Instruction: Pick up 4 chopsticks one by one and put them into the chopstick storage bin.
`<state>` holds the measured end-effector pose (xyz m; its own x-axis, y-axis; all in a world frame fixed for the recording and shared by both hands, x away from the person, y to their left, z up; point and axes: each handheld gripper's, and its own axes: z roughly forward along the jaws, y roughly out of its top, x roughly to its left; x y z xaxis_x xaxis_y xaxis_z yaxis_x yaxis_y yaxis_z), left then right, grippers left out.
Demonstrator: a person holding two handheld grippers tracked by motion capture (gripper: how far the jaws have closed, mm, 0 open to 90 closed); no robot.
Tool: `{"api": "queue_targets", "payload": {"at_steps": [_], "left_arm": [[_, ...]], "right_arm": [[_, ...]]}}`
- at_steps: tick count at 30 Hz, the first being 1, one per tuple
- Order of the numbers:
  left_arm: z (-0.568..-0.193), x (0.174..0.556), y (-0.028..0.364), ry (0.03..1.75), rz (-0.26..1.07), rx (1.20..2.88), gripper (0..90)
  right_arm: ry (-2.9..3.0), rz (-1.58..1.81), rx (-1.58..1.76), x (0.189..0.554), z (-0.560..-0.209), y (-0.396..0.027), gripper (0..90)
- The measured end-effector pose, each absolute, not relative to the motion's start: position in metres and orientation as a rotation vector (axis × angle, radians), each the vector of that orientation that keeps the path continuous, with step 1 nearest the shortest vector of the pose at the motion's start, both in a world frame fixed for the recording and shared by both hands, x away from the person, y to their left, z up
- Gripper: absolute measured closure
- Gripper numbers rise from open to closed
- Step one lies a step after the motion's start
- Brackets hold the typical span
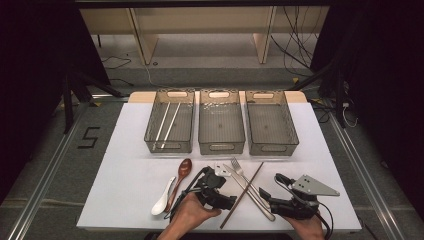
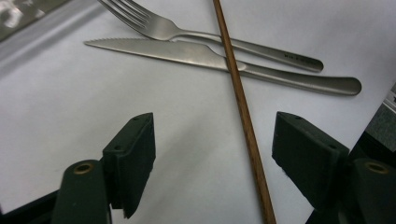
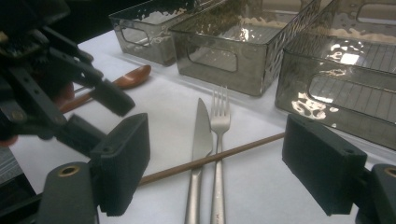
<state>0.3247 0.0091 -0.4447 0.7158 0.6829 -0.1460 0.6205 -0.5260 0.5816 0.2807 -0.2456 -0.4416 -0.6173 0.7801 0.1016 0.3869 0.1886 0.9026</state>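
1. Brown chopstick [image 2: 243,107] lies flat on the white table sheet [image 1: 130,190], slanting across the handles of the knife [image 2: 187,53] and the fork [image 2: 196,32], near the front edge between the two hands.
2. Left gripper [image 1: 220,192] sits low over the chopstick with its jaws apart; in the left gripper view the stick runs between the pads, nearer the right one, and neither pad touches it.
3. Right gripper [image 1: 280,197] rests at the front right of the sheet, jaws wide and holding nothing; its own view looks along the knife, fork and chopstick.
4. Left of the left gripper lie a wooden spoon [image 1: 182,172] and a white spoon [image 1: 164,200], side by side.
5. Three smoky see-through bins [image 1: 221,125] stand in a row at the far side of the sheet; the left one holds two pale chopsticks [image 1: 166,122].
6. Table sheet is plain white and smooth, laid on a pale wooden top that shows at the far corners.
7. Around it the floor is grey carpet with metal rails [image 1: 45,175], a black mark shaped like a five [image 1: 90,136], loose cables [image 1: 300,40], light wooden shelving [image 1: 200,25] beyond, and black curtains at both sides.
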Motion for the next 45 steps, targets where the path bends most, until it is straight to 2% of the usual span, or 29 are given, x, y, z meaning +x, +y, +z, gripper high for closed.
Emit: {"api": "queue_targets", "payload": {"at_steps": [8,15,35,45], "left_arm": [[-0.455,0.32,-0.003,0.94,0.113,2.35,38.6],[-0.463,0.316,-0.011,0.928,0.113,2.387,42.0],[-0.472,0.313,-0.02,0.887,0.218,2.442,59.4],[-0.472,0.313,-0.019,0.862,0.225,2.444,69.8]], "right_arm": [[2.091,1.408,1.097,0.281,-0.442,-0.246,24.2],[2.089,1.409,1.097,0.281,-0.442,-0.246,24.2],[2.093,1.402,1.1,0.281,-0.442,-0.245,24.3],[2.092,1.403,1.1,0.281,-0.442,-0.245,24.4]]}}
